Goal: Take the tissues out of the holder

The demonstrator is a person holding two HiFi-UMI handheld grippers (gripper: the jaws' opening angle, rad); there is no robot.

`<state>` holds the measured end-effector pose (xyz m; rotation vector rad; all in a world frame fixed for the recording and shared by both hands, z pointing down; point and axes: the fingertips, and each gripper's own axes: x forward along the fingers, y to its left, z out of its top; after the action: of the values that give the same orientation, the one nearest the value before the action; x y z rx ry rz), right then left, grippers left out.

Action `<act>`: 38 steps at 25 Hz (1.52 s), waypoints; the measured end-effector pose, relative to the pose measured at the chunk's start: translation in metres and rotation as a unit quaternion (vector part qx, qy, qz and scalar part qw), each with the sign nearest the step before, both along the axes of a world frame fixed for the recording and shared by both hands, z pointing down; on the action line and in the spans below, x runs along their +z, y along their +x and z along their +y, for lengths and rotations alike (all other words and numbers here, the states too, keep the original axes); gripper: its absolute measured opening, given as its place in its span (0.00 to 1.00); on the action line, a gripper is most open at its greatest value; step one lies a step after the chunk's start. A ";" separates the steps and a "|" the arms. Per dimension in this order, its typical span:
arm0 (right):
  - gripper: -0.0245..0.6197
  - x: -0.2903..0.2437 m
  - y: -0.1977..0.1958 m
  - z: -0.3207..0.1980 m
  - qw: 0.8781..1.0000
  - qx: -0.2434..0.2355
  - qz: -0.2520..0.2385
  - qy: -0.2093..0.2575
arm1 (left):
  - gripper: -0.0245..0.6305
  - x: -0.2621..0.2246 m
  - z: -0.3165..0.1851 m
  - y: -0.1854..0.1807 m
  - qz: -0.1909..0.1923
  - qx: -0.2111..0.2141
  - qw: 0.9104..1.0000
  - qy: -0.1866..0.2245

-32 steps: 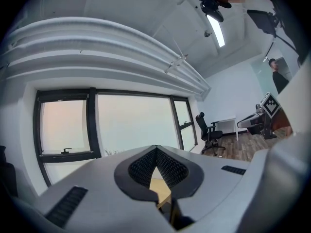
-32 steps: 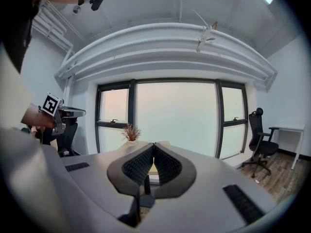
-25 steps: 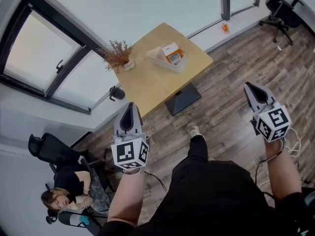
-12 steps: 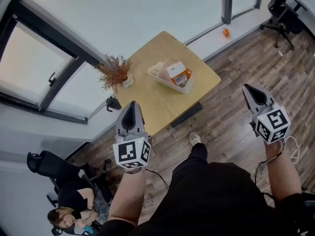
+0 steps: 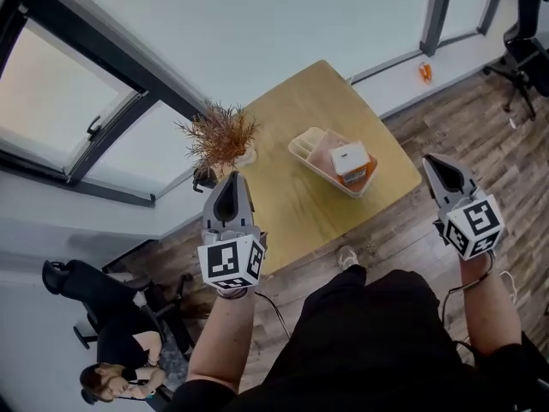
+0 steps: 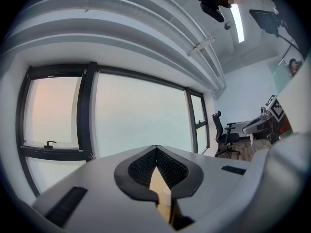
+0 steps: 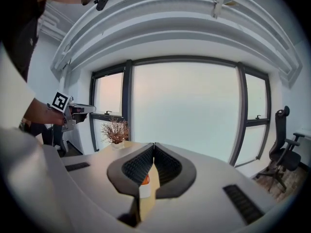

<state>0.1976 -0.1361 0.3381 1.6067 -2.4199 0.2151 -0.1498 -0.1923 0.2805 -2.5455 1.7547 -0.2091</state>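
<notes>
A white holder (image 5: 310,148) stands on the wooden table (image 5: 292,204), toward its right side. In it sits an orange-and-white tissue pack (image 5: 352,160) beside a pale pink pack. My left gripper (image 5: 229,178) hangs shut and empty over the table's near left edge. My right gripper (image 5: 430,160) is also shut and empty, just off the table's right corner, a short way from the holder. In the right gripper view the pack (image 7: 144,180) shows through the slit below the closed jaws of the right gripper (image 7: 154,144). The left gripper (image 6: 155,147) faces the windows.
A dried plant in a small pot (image 5: 221,136) stands at the table's far left edge. Large windows run behind the table. Office chairs (image 5: 527,33) stand at the far right, with a small orange object (image 5: 425,71) on the floor. A person (image 5: 111,376) sits at the lower left.
The table and holder have come nearer and now lie between the two grippers. Both grippers stay shut and keep about the same places in the view.
</notes>
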 end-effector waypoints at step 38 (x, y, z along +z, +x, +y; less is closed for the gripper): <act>0.05 0.058 -0.105 -0.099 0.894 -0.447 0.033 -0.026 | 0.04 0.077 -0.057 0.053 0.014 -0.125 0.988 -0.090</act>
<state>0.0924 -0.2353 0.3964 0.3419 -2.7661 0.0511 -0.0973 -0.2490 0.3574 -2.4454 2.1562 -0.3573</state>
